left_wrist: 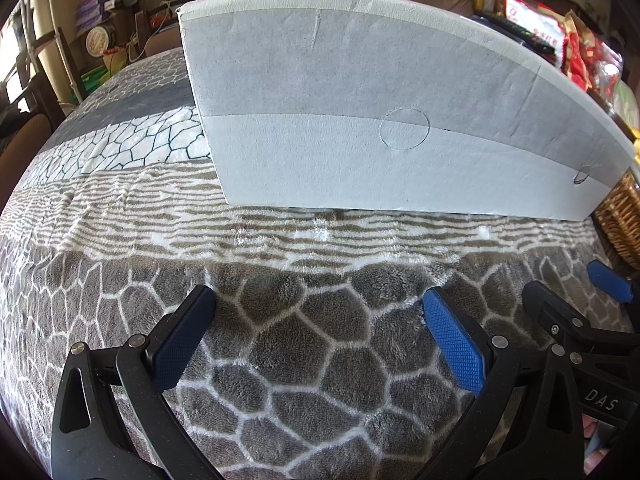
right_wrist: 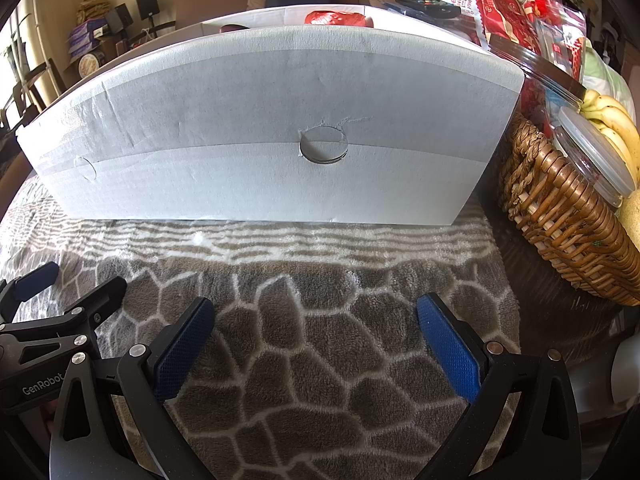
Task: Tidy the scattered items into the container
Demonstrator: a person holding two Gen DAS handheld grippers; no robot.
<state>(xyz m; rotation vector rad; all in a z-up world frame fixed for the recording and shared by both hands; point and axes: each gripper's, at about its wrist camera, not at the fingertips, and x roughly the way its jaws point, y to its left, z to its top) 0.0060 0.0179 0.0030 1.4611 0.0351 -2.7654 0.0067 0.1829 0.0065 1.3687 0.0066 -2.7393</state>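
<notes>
One white cardboard box [right_wrist: 272,128] upright on blanket-covered worktop [right_wrist: 304,320], ahead of both grippers, apart. One red packet [right_wrist: 334,17] inside. Left gripper [left_wrist: 318,320] wide open, empty; right gripper [right_wrist: 314,328] likewise. One wicker basket [right_wrist: 560,216] right of box.

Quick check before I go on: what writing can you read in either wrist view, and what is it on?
"DAS": on the right gripper's black body, left wrist view.
"GenRobot": on the left gripper's black body, right wrist view; the end is cut off.
Red snack bags: printed characters, too blurred to read.
White box: no writing.
</notes>
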